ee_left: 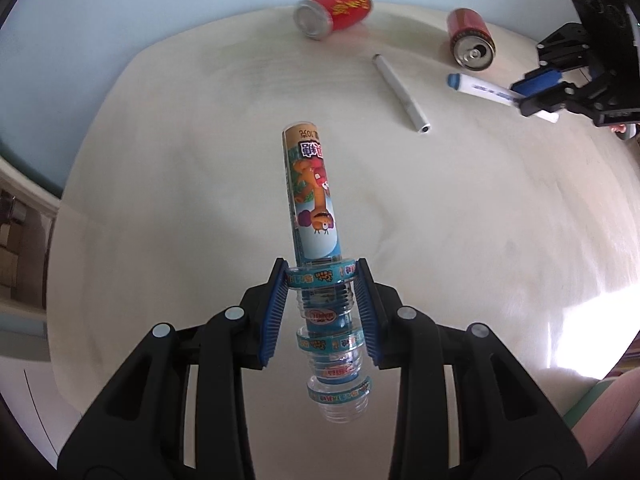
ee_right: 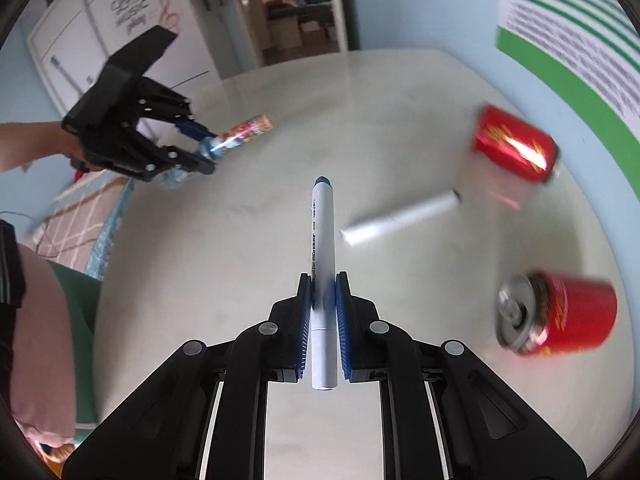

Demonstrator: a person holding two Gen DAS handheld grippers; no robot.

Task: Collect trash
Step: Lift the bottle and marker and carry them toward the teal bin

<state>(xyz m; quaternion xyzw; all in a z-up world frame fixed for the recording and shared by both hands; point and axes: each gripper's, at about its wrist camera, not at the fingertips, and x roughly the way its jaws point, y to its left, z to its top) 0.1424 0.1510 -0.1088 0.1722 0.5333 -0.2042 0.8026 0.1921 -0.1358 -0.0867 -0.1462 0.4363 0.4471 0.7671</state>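
Red cans (ee_right: 556,312) and a grey pen (ee_right: 400,218) lie nearer the right tongs (ee_right: 324,280), clamped lengthwise on a marker (ee_right: 323,240); left tongs (ee_left: 322,276) grip a bottle (ee_left: 312,200).

The left gripper (ee_left: 322,280) is pointed steeply downward, its blue-padded fingers (ee_left: 276,312) pressed against a clear printed bottle (ee_left: 314,200), which is held by its ribbed lower part and sticks out ahead of the fingertips. The right gripper (ee_right: 324,292) is angled down as well, its pads clamped on a white marker (ee_right: 323,240). A bare forearm (ee_right: 28,144) is seen behind the left gripper.
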